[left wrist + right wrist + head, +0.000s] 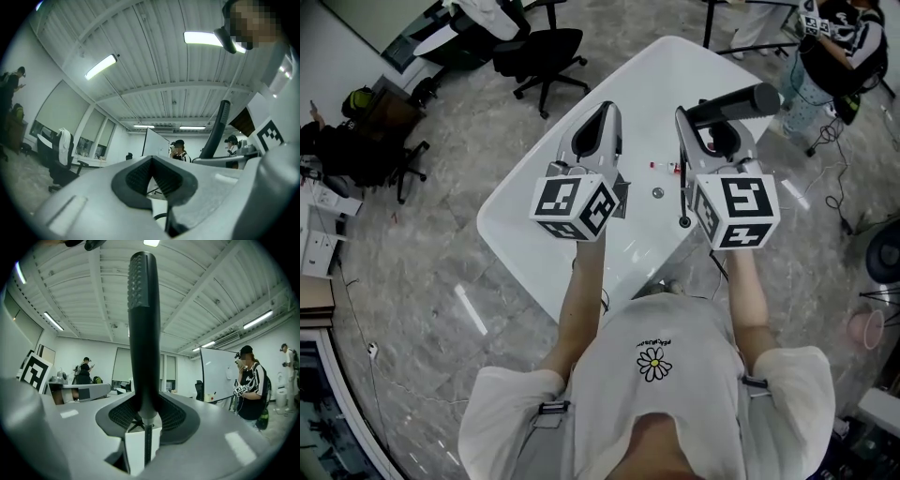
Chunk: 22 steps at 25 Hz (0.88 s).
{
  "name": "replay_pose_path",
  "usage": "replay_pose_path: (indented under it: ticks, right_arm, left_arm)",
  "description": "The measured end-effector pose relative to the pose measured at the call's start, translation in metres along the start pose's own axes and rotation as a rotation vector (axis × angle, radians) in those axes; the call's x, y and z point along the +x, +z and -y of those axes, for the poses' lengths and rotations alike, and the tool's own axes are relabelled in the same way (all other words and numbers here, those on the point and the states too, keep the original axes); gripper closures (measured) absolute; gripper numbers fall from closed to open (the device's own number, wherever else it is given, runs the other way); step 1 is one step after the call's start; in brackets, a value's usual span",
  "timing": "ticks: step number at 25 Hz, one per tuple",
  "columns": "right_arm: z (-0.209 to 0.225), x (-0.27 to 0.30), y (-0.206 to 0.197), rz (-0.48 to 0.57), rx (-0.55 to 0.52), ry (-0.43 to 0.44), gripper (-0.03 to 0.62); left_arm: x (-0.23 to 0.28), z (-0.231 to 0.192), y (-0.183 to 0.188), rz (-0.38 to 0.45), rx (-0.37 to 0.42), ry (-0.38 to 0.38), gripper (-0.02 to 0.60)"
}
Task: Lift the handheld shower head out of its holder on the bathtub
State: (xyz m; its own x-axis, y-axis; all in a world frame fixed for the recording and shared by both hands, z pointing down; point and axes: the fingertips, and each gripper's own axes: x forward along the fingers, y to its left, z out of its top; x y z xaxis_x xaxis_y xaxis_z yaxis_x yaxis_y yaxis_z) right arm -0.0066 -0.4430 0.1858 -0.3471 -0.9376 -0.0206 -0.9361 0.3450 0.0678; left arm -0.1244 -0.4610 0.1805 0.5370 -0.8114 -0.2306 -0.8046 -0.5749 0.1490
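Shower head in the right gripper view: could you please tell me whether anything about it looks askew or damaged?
Nothing stands out. The shower head looks intact and sits straight between the jaws of the right gripper, which is clamped on its handle. Its hose leads off the handle's end. The head view shows it over the white bathtub, with no spill visible.

We're in an open office-style lab: rolling chairs (546, 52) on stone floor (422, 281), a whiteboard (216, 373), strip lights (101, 66) overhead.
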Motion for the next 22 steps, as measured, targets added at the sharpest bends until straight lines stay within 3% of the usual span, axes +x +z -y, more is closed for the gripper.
replay_pose_path:
  ticks: [3, 6, 22]
  right_arm:
    - [0.002, 0.002, -0.003, -0.011, -0.022, -0.009, 0.441]
    - [0.003, 0.002, -0.005, -0.015, -0.046, -0.014, 0.441]
    - [0.013, -0.009, -0.003, -0.002, -0.032, -0.010, 0.441]
  left_arm:
    - [0.007, 0.008, 0.000, 0.012, -0.007, -0.035, 0.580]
    - [0.012, 0.011, -0.006, -0.012, 0.043, -0.035, 0.580]
    - [0.016, 0.021, -0.014, -0.032, 0.076, -0.038, 0.580]
